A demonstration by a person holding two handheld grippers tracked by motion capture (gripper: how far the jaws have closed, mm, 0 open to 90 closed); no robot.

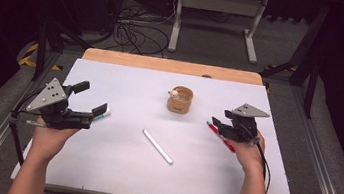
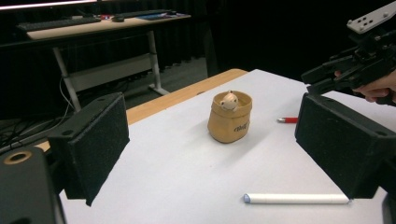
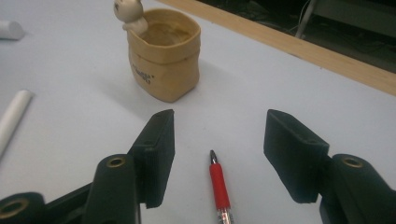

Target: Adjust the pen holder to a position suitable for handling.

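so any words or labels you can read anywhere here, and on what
Dark print on the front of the tan pot: a short word, too blurred to read; it shows in the left gripper view too, no clearer.
Red pen: no print visible.
White pen: no print visible.

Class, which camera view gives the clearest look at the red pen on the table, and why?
The right gripper view: the red pen lies close up between the right gripper's open fingers, tip and barrel sharp. In the high view it is a thin red line partly under that gripper. The left gripper view shows a short red piece far off.
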